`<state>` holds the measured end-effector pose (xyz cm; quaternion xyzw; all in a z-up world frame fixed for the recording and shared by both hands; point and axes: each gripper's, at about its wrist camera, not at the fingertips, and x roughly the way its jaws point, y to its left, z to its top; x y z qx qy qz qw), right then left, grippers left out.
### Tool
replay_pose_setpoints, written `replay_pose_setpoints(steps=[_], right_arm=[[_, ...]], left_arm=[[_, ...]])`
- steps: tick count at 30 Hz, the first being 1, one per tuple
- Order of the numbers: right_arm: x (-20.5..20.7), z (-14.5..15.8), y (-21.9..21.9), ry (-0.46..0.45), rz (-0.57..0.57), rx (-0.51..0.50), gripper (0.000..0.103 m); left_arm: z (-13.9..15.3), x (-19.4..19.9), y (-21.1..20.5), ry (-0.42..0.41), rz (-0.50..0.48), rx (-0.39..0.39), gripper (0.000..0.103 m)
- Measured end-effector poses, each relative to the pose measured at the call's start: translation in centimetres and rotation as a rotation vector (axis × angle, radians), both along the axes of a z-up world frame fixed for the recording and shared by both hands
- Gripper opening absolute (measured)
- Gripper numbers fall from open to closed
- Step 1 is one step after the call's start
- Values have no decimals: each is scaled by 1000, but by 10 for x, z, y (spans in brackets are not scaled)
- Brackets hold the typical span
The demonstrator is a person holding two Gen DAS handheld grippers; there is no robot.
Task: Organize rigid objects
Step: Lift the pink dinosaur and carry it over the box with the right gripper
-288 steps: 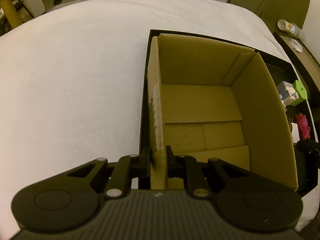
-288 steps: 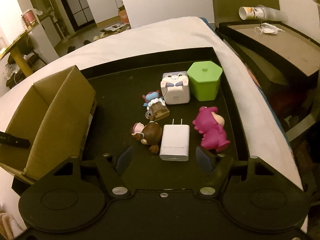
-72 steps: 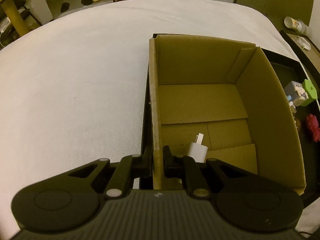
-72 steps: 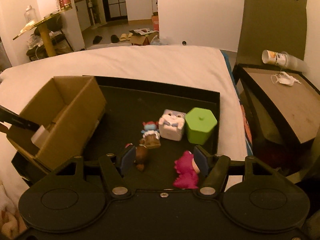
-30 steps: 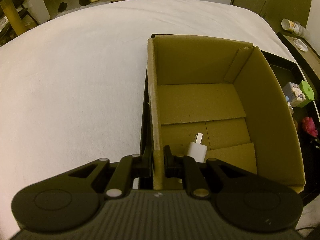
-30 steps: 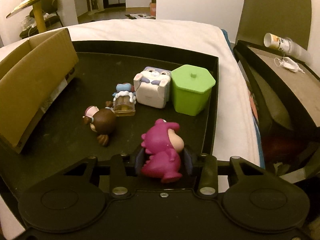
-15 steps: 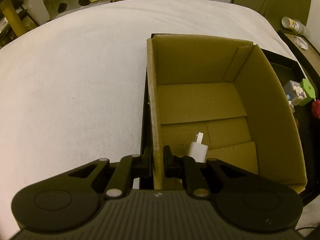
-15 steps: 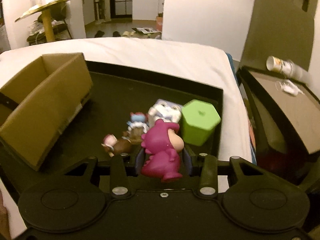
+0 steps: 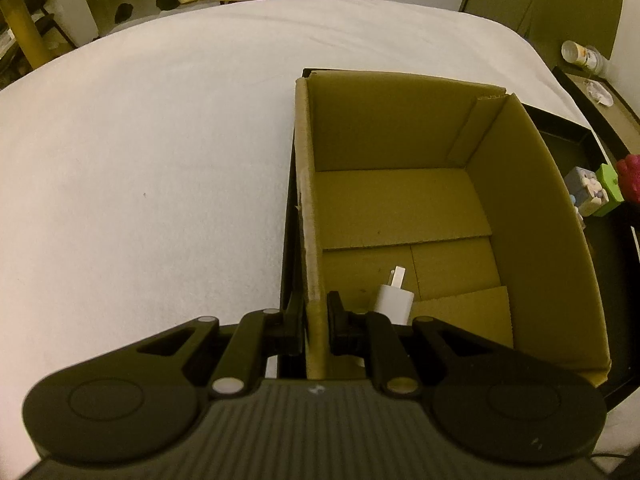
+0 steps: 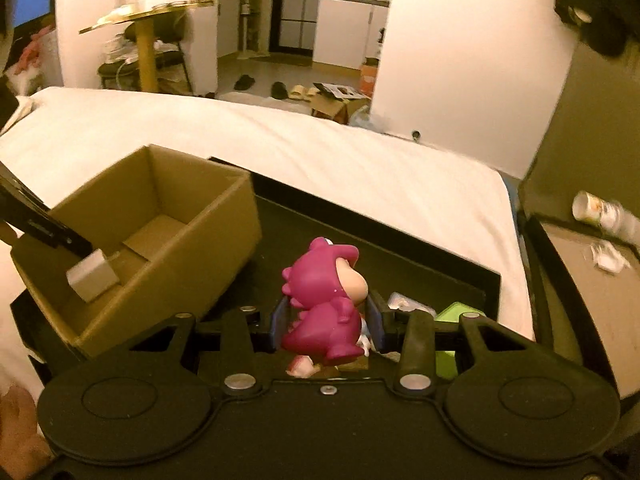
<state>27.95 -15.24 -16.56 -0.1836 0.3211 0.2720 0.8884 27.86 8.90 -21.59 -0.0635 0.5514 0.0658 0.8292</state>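
Above the black tray (image 10: 440, 264), the right gripper (image 10: 326, 320) has lifted the pink figure (image 10: 324, 312), clamped tight; next stop the cardboard box (image 10: 224, 240), whose wall the left gripper (image 9: 314, 320) pinches.

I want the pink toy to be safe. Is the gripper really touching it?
Touching. The right wrist view shows the right gripper with its jaws pressed against both sides of the pink toy, holding it above the tray.
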Motion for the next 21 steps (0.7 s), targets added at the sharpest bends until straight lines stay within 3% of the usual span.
replay_pose_setpoints(steps=[13, 21], right_arm=[[-6, 22, 50, -36, 122, -33, 40], [-9, 34, 92, -80, 267, -84, 40]], left_arm=[[-2, 0, 4, -3, -7, -12, 11], [-1, -1, 3, -10, -16, -7, 11]])
